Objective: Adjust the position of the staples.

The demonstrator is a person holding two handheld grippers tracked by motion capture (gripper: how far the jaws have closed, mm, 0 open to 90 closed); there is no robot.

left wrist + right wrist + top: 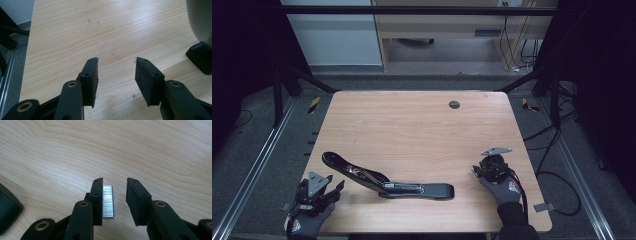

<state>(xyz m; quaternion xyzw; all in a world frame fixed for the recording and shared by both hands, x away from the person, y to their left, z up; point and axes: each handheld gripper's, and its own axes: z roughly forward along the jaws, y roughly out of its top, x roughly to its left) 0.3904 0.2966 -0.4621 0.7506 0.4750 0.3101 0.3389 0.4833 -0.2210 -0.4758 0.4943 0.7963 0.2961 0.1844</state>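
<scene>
Right gripper (114, 203): jaws standing apart, gripping nothing; a silver staple strip (108, 201) is lying on the table (150, 150) between them, against the left pad. Left gripper (116, 80): jaws released, holding nothing. Opened black stapler (387, 181) is lying between both grippers.

Light wooden table (412, 125) with rounded corners, dark round grommet (454, 104) near its far edge, opened black stapler (387, 181) lying near the front, silver staple strip (108, 201) flat on the wood
</scene>
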